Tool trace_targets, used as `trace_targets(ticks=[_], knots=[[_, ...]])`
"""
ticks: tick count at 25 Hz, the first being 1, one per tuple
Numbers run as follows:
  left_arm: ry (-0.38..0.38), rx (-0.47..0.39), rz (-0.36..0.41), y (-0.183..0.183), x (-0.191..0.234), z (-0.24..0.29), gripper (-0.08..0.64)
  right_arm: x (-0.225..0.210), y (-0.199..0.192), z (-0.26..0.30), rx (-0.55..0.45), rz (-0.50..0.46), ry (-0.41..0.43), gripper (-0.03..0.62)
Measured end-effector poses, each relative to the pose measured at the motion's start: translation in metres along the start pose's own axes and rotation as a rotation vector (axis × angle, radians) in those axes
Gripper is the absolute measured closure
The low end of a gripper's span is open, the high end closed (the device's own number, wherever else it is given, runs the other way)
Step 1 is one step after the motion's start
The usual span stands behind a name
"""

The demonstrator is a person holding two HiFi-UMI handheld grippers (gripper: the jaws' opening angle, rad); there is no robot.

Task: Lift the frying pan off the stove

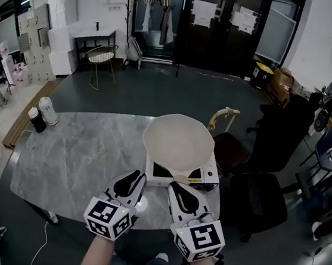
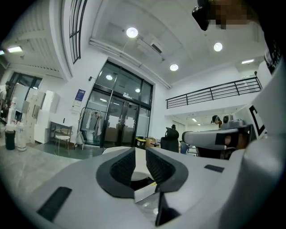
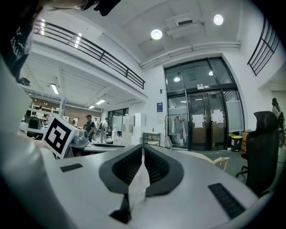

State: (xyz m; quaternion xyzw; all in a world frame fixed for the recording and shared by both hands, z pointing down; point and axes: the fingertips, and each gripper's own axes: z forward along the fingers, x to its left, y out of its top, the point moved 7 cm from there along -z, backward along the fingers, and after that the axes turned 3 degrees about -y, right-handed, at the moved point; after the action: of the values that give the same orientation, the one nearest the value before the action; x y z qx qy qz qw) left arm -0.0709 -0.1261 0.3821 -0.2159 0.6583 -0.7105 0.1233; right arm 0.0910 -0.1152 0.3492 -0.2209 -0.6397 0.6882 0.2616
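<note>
A wide white frying pan (image 1: 177, 142) sits over a small white stove (image 1: 208, 177) on the grey marble table (image 1: 72, 159). I cannot tell whether the pan rests on the stove or hangs just above it. Its handle (image 1: 179, 177) points toward me and ends at my right gripper (image 1: 174, 186), which is shut on it. In the right gripper view a white strip shows pinched between the jaws of my right gripper (image 3: 143, 150). My left gripper (image 1: 138, 175) hovers beside the stove's front left. Its jaws (image 2: 140, 154) stand slightly open, nothing between them, with the pan (image 2: 114, 150) beyond.
A dark bottle (image 1: 35, 120) and a pale one (image 1: 48, 110) stand at the table's far left corner. A black office chair (image 1: 267, 189) crowds the table's right side, with a wooden chair back (image 1: 225, 115) behind the pan.
</note>
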Motion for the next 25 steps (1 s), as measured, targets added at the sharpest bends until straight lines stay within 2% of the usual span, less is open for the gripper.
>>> trace_targets(ticks=[2, 3, 4, 5, 6, 8, 15, 19, 22, 25], knots=[[0.007, 0.012, -0.011, -0.004, -0.009, 0.01, 0.44, -0.016, -0.004, -0.004, 0.011, 0.03, 0.014, 0.565], [0.013, 0.017, -0.014, -0.005, -0.014, 0.013, 0.43, -0.024, -0.007, -0.007, 0.021, 0.054, 0.023, 0.559], [0.021, 0.021, -0.016, -0.007, -0.019, 0.016, 0.428, -0.031, -0.01, -0.009, 0.036, 0.083, 0.042, 0.504], [0.031, 0.024, -0.016, -0.008, -0.024, 0.018, 0.426, -0.038, -0.015, -0.01, 0.057, 0.119, 0.068, 0.39], [0.04, 0.027, -0.015, -0.01, -0.027, 0.019, 0.426, -0.044, -0.02, -0.011, 0.081, 0.162, 0.096, 0.341], [0.059, 0.036, -0.012, -0.011, -0.032, 0.021, 0.425, -0.053, -0.031, -0.012, 0.129, 0.247, 0.14, 0.315], [0.12, 0.057, -0.025, -0.019, -0.038, 0.019, 0.425, -0.056, -0.07, -0.016, 0.288, 0.432, 0.251, 0.302], [0.125, 0.076, -0.027, -0.024, -0.041, 0.021, 0.425, -0.057, -0.09, -0.017, 0.321, 0.559, 0.242, 0.302], [0.127, 0.085, -0.034, -0.027, -0.04, 0.019, 0.425, -0.052, -0.103, -0.016, 0.364, 0.679, 0.262, 0.302], [0.128, 0.086, -0.046, -0.029, -0.037, 0.019, 0.425, -0.043, -0.114, -0.015, 0.41, 0.864, 0.316, 0.302]])
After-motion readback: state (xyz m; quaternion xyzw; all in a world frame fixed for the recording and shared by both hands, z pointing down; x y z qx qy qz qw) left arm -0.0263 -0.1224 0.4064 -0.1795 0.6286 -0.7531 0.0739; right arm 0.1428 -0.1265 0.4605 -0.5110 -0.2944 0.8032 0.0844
